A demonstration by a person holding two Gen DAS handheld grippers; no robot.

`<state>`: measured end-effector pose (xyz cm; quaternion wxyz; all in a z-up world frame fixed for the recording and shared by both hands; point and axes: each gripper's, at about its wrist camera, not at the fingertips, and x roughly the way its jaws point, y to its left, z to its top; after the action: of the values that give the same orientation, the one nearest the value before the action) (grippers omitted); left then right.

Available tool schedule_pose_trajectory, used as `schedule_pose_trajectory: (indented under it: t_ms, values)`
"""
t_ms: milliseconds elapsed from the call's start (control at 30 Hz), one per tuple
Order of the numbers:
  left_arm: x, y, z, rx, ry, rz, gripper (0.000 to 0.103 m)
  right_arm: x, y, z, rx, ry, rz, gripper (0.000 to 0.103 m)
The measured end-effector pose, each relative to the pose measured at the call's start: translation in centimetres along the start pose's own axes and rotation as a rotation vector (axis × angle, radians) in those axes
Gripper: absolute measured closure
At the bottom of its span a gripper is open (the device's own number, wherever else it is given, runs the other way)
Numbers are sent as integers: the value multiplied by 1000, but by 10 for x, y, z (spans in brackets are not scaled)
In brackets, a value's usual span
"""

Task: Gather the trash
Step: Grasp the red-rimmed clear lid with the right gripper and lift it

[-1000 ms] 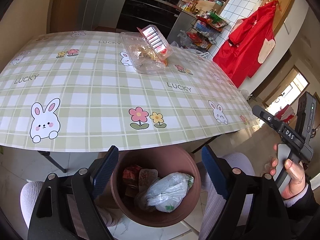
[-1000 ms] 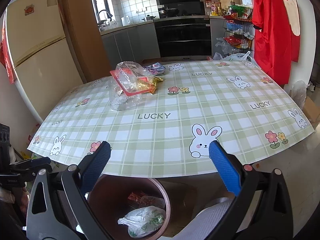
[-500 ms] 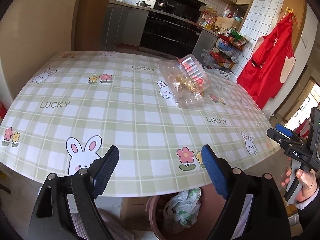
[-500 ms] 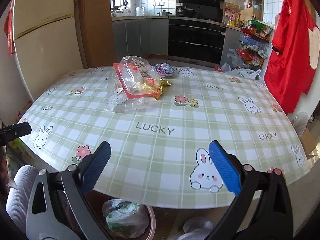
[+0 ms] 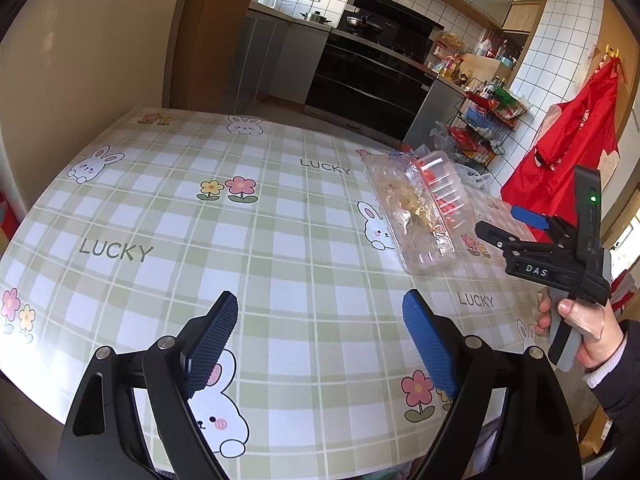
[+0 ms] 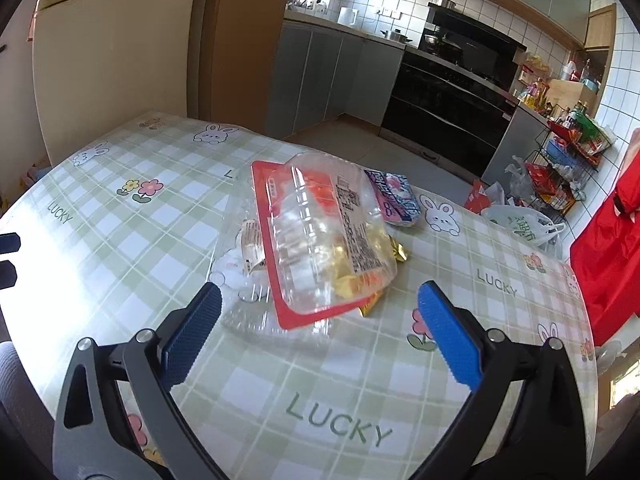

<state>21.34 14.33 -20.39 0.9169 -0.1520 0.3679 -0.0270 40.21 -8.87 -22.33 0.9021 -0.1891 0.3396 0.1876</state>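
Left gripper (image 5: 320, 338): jaws spread wide, nothing between them, two dark-blue ribbed pads on black arms, above the near edge of the tabletop (image 5: 280, 240). Right gripper (image 6: 318, 332): jaws also spread wide and empty, two blue textured pads, pointed at the trash pile; in the left view it shows at the right, held in the person's right hand (image 5: 580, 322).

Tabletop covered in a glossy green-and-white plaid cloth printed with bunnies, flowers and "LUCKY".

Trash sits toward the far-right part of the tabletop, just ahead of the right gripper:
- One clear plastic clamshell box (image 6: 316, 240), rigid, ribbed, rounded corners, with a red card backing and a white printed label; tilted, propped on the other items.
- One crumpled clear plastic tray or wrapper (image 6: 244, 280) under and left of it, touching it.
- Gold foil wrappers (image 6: 396, 252), crinkly, poking out at the box's right and lower edges; count unclear, at least two bits.
- One pink-and-blue snack packet (image 6: 394, 198), flat, soft, just behind the box.

From the left view the pile reads as one clear ribbed box with gold and red showing through.

Background: red garment (image 5: 568, 152) hanging on the tiled wall, one wire rack (image 6: 568, 168) of packaged goods, black oven (image 6: 448, 100).
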Motion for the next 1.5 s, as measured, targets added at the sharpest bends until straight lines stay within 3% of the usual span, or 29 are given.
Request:
schedule_pose_trajectory:
  t_ms: [267, 500, 667, 800, 1133, 1333, 1400, 1500]
  values:
    - [22, 1, 17, 1, 8, 7, 21, 61, 7, 18, -64, 74, -35, 6]
    - [43, -9, 20, 10, 36, -8, 21, 80, -14, 14, 71, 106, 38, 8]
    - [52, -15, 22, 16, 44, -26, 21, 71, -17, 6, 64, 85, 63, 12]
    - [59, -18, 22, -3, 60, -47, 21, 53, -20, 4, 53, 47, 71, 26]
    - [83, -38, 27, 4, 108, -117, 23, 14, -70, -12, 264, -14, 142, 40]
    - [110, -54, 32, -23, 164, -167, 36, -3, -103, -32, 400, -42, 145, 45]
    - [121, -61, 35, -23, 183, -169, 46, -6, -109, -38, 429, -45, 152, 45]
    - [139, -70, 39, -19, 209, -159, 51, -15, -117, -49, 469, -53, 160, 45]
